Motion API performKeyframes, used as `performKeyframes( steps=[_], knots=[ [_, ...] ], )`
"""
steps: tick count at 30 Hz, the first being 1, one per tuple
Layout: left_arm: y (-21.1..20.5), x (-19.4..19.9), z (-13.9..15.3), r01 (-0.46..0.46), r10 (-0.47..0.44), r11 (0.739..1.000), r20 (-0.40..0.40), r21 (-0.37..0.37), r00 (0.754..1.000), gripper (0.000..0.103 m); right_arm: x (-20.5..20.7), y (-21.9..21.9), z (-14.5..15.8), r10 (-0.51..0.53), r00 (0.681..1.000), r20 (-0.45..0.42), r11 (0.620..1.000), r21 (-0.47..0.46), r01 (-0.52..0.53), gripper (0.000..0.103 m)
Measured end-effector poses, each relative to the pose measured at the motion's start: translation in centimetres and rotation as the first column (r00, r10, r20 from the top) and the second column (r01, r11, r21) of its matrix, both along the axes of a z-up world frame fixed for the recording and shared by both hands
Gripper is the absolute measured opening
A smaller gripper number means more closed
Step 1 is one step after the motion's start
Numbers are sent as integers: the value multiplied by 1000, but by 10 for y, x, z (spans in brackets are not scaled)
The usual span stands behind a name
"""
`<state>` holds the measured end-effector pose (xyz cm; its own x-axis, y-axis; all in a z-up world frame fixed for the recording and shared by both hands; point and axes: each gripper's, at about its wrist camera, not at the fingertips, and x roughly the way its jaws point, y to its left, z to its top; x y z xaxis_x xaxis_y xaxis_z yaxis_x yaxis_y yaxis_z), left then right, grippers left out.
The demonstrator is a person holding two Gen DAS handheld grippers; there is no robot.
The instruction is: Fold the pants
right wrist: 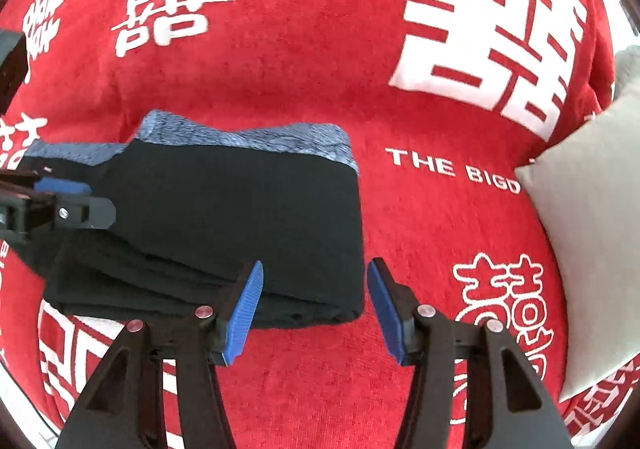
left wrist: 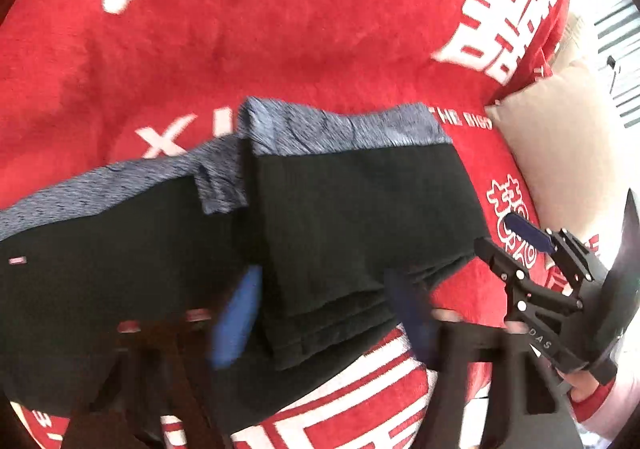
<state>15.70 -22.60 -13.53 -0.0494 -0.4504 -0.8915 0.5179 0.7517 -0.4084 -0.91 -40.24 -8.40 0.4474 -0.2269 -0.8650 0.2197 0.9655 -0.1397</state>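
Left gripper (left wrist: 324,313) is smeared with motion blur, its blue pads spread wide astride the folded stack's near edge. The pants (right wrist: 224,217), black ribbed knit with a heathered blue-grey waistband, lie layered on the fuzzy red blanket (right wrist: 304,61). Right gripper (right wrist: 316,309) gapes wide at the fold's corner. A beige pillow (right wrist: 592,233) runs out of frame.

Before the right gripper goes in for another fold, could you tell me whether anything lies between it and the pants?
Nothing visible does. The right gripper is open at the near edge of the folded pants, with only the red blanket under its fingers. The grey pillow sits off to the right, and the left gripper is over the pants' far left side.
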Motion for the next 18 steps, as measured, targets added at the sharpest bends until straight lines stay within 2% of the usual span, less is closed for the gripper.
performKeyframes(
  steps=[1, 2, 3, 7, 10, 12, 16, 17, 18],
  knots=[
    [-4, -1, -2, 5, -5, 1000, -4, 13, 1000, 38, -1, -3, -1, -4, 1000, -2, 1000, 13, 4, 58],
    [-6, -3, -4, 15, -15, 1000, -16, 9, 1000, 18, 0, -5, -2, -11, 1000, -5, 1000, 29, 11, 58],
    [-7, -4, -3, 20, -20, 1000, -29, -3, 999, 11, 0, -6, -3, -17, 1000, -6, 999, 40, 17, 57],
    [1, -9, 22, 8, -8, 997, -3, -73, 1000, 7, -2, -14, 5, -36, 999, 0, 995, 91, 36, 51],
    [15, -18, 33, 0, 0, 998, 7, -70, 1000, 7, -5, -16, 14, -30, 1000, 8, 994, 104, 29, 51],
    [23, -26, 24, -4, 4, 999, -3, -35, 1000, 7, -8, -14, 18, -23, 1000, 5, 993, 112, 22, 51],
    [42, -35, -14, -54, 55, 998, -53, 25, 997, 7, -8, -7, 8, -3, 1000, -28, 992, 124, 6, 51],
    [47, -37, -22, -68, 70, 997, -52, 35, 996, 2, -8, -5, 3, 3, 999, -36, 992, 128, 2, 51],
    [50, -37, -24, -85, 86, 996, -53, 19, 995, 2, -8, -3, -1, 8, 999, -45, 991, 132, -2, 51]
  ],
)
